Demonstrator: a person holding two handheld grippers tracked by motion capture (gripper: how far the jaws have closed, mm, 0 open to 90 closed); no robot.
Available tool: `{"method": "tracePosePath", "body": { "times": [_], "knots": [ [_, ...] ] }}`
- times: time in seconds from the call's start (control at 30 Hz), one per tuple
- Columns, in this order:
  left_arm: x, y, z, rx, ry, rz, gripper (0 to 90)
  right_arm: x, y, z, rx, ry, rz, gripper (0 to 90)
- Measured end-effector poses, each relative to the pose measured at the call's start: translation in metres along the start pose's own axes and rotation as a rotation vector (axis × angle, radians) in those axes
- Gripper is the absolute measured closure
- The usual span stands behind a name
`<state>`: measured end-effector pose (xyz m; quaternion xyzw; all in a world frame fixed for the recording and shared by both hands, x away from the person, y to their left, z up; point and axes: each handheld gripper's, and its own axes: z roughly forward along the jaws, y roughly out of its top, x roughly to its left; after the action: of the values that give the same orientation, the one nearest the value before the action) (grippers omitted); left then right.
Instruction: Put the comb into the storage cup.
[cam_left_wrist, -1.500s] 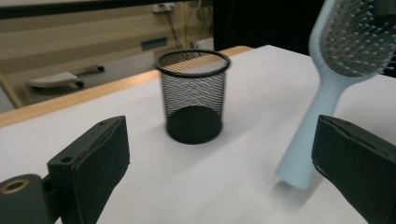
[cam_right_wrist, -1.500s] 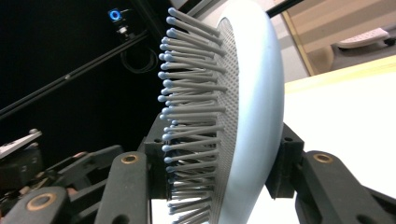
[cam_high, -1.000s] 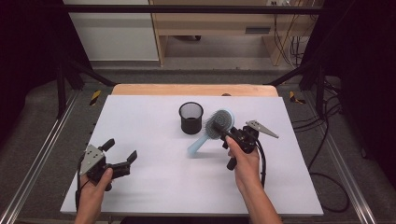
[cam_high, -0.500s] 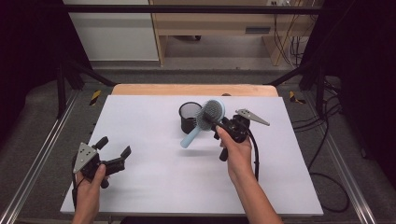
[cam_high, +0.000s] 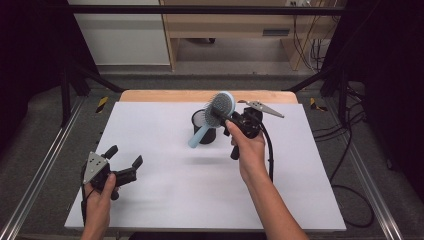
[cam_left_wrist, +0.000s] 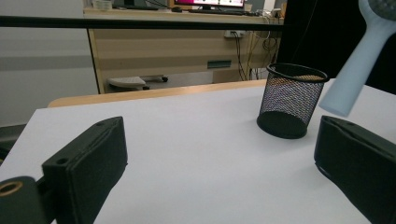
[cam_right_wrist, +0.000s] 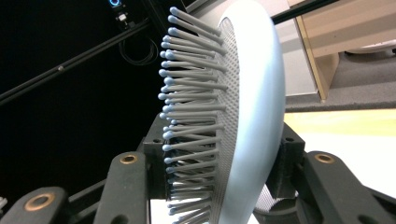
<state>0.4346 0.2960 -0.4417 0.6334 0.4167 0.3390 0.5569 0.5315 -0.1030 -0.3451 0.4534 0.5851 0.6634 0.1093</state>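
1. High view: the right gripper (cam_high: 231, 121), centre frame, is clamped on the head of a light blue hairbrush (cam_high: 214, 116), held above the table (cam_high: 165, 185) in front of the black mesh cup (cam_high: 199, 119). At lower left, the left gripper (cam_high: 122, 159) has its jaws apart, holding nothing.
2. Left gripper view: both jaws stand wide apart over the table; the mesh cup (cam_left_wrist: 290, 100) is at centre right, with the brush handle (cam_left_wrist: 362, 53) hanging at upper right.
3. Right gripper view: the brush head (cam_right_wrist: 229, 112), bristles facing left, is pinched between both jaws.

Right tool (cam_high: 227, 120) grips hairbrush (cam_high: 218, 112) above mesh cup (cam_high: 202, 131); left tool (cam_high: 122, 161) open.
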Motion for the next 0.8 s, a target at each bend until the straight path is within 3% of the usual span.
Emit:
{"method": "tracePosePath", "body": {
  "times": [0.5, 0.8],
  "knots": [
    [0.002, -0.001, 0.0, 0.001, -0.001, -0.013, 2.8, 0.004, 0.03, 0.024, -0.027, -0.023, 0.026, 52.4],
    [0.003, 0.001, -0.001, -0.011, -0.006, -0.003, 2.0, -0.003, 0.04, 0.032, -0.057, -0.039, 0.046, 52.3]
  ]
}}
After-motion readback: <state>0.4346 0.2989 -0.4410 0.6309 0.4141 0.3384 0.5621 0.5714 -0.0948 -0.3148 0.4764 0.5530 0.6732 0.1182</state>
